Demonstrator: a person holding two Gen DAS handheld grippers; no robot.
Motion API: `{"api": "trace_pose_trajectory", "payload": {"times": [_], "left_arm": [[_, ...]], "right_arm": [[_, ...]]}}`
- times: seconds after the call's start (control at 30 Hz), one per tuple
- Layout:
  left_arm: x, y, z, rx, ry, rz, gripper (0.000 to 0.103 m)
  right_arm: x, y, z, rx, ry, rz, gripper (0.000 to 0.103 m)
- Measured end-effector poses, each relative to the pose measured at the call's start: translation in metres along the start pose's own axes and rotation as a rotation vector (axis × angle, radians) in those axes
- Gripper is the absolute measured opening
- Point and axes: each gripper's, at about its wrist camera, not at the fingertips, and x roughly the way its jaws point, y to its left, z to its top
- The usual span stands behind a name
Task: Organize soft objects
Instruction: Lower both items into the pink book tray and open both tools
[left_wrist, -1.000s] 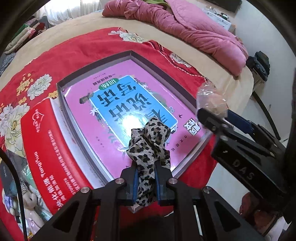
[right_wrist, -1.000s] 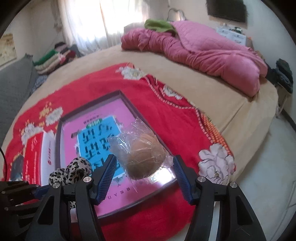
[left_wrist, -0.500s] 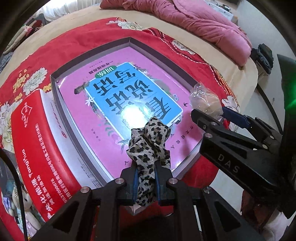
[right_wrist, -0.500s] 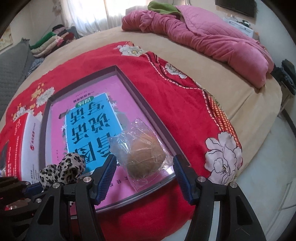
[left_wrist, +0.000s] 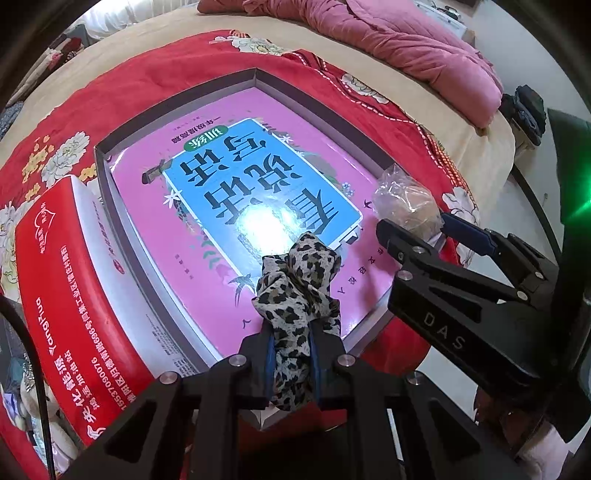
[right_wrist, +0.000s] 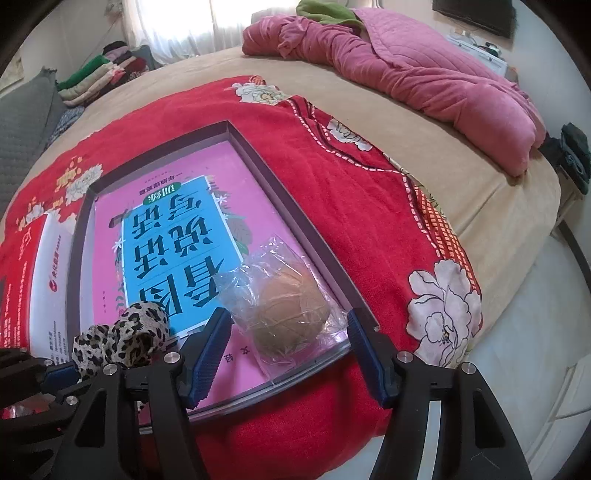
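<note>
My left gripper (left_wrist: 291, 332) is shut on a leopard-print scrunchie (left_wrist: 299, 291), held over the near edge of a shallow grey box (left_wrist: 255, 75) that holds a pink and blue book (left_wrist: 258, 192). The scrunchie also shows at the lower left of the right wrist view (right_wrist: 122, 339). My right gripper (right_wrist: 288, 339) stands with its blue pads wide apart on either side of a brown bun in a clear plastic bag (right_wrist: 288, 317). The bag is over the box's near right corner. The bun also shows in the left wrist view (left_wrist: 410, 206), held between the right gripper's fingers (left_wrist: 410, 236).
The box (right_wrist: 295, 206) lies on a red floral blanket (right_wrist: 351, 192) on a beige bed. A red and white carton (left_wrist: 70, 295) lies left of the box. A pink quilt (right_wrist: 424, 70) is heaped at the far side. The bed edge and floor are on the right.
Both grippers have moved forward and lower over the box with their objects. The bagged bun now sits over the box's near right corner. Neither grip has changed.
</note>
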Motion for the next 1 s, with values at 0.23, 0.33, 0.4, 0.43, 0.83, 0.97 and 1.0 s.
{"api": "trace_pose_trajectory", "payload": {"times": [0.23,0.33,0.4,0.43,0.83,0.97,1.0], "left_arm": [[0.003,-0.002,0.002,-0.003,0.018,-0.001,0.017],[0.003,-0.001,0.003,-0.003,0.023,-0.003,0.017],[0.003,-0.001,0.002,-0.003,0.023,-0.006,0.018],[0.003,-0.001,0.003,-0.003,0.023,-0.010,0.018],[0.003,-0.005,0.005,0.005,0.025,-0.021,0.032],[0.001,-0.003,0.009,0.008,0.004,0.022,0.039],[0.001,-0.002,0.011,0.009,0.001,0.032,0.041]], "right_arm": [[0.006,0.003,0.002,-0.023,0.009,-0.021,0.068],[0.007,0.003,0.003,-0.023,0.013,-0.028,0.071],[0.005,0.001,0.004,-0.007,0.008,-0.010,0.074],[0.003,-0.001,0.004,0.004,0.001,-0.004,0.074],[-0.031,-0.025,0.010,0.104,-0.092,0.011,0.074],[-0.035,-0.028,0.010,0.119,-0.098,0.009,0.074],[-0.035,-0.029,0.010,0.126,-0.100,0.009,0.074]]}}
